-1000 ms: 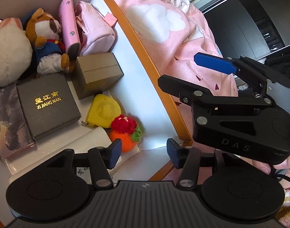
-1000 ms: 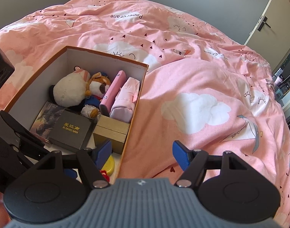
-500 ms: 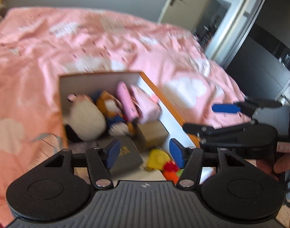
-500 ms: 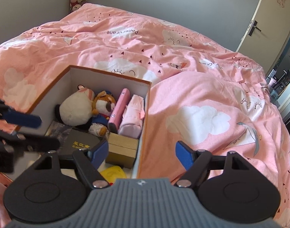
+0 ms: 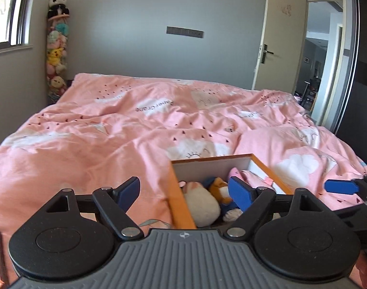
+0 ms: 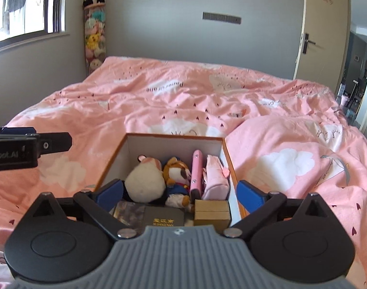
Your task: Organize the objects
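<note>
The left gripper (image 5: 183,192) stands spread wide with nothing between its blue pads; its jaws have just been opening. The right gripper (image 6: 181,196) is likewise released and empty, its jaws also having just opened, and it looks down into the orange-edged box (image 6: 228,159) that rests on the pink duvet (image 6: 171,101).

Inside the box things lie packed side by side: a white plush (image 6: 144,180) and a tiger plush (image 6: 177,172) at the far end, a pink case (image 6: 196,168) and a pink pouch (image 6: 214,175) beside them, a tan box (image 6: 212,212) and a dark box with gold lettering (image 6: 164,215) nearer the camera. No loose item shows on the bedding around the box in either view, so the sorting looks finished or very close to it; only part of the bed is visible, so something may lie out of frame. No lid is in sight.

Round about, a hanging net of soft toys (image 6: 94,33) fills the corner by the window, and a door (image 6: 323,29) stands open at the right. Nothing blocks either gripper, though the two tools sit near each other over the box and could knock together
</note>
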Tool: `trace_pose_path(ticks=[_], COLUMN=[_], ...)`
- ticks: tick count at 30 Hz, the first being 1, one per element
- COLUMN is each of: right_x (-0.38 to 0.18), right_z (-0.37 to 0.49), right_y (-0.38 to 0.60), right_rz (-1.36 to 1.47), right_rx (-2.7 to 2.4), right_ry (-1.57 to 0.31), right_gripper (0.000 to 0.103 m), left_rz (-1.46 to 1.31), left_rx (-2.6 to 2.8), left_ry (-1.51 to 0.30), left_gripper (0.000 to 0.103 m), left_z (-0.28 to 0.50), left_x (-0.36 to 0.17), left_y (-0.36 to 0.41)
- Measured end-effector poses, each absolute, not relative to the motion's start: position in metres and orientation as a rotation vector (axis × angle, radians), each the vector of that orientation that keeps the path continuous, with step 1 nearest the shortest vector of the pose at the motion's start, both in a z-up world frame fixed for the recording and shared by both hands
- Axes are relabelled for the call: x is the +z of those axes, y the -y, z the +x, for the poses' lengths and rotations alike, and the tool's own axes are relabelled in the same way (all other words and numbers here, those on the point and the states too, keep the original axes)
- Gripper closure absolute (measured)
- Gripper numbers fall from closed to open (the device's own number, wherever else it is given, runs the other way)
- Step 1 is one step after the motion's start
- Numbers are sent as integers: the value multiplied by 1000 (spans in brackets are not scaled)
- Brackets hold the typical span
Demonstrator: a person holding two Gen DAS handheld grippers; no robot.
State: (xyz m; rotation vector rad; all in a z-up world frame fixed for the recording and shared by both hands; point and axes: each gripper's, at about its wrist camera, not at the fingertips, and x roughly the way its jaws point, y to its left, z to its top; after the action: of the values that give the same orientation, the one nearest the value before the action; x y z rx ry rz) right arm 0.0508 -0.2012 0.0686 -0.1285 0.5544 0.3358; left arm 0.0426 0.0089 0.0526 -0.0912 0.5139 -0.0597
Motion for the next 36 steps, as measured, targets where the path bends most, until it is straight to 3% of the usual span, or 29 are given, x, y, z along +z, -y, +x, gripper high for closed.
trace_pose_path(ticks=[7, 19, 36], right_x=[64, 42, 30], right_z=[21, 9, 3], right_y=[186, 182, 189], right_rz=[-106, -154, -132], right_rx=[321, 286, 262], right_ry=[-483, -585, -612], right_gripper=[1, 1, 1], left_rz=[-44, -43, -20], left_rx=[-37, -17, 26], left_ry=[-499, -663, -697], left_gripper=[6, 4, 4], left_z=[33, 13, 11], left_x=[47, 4, -4], left_y=[-21, -22, -17])
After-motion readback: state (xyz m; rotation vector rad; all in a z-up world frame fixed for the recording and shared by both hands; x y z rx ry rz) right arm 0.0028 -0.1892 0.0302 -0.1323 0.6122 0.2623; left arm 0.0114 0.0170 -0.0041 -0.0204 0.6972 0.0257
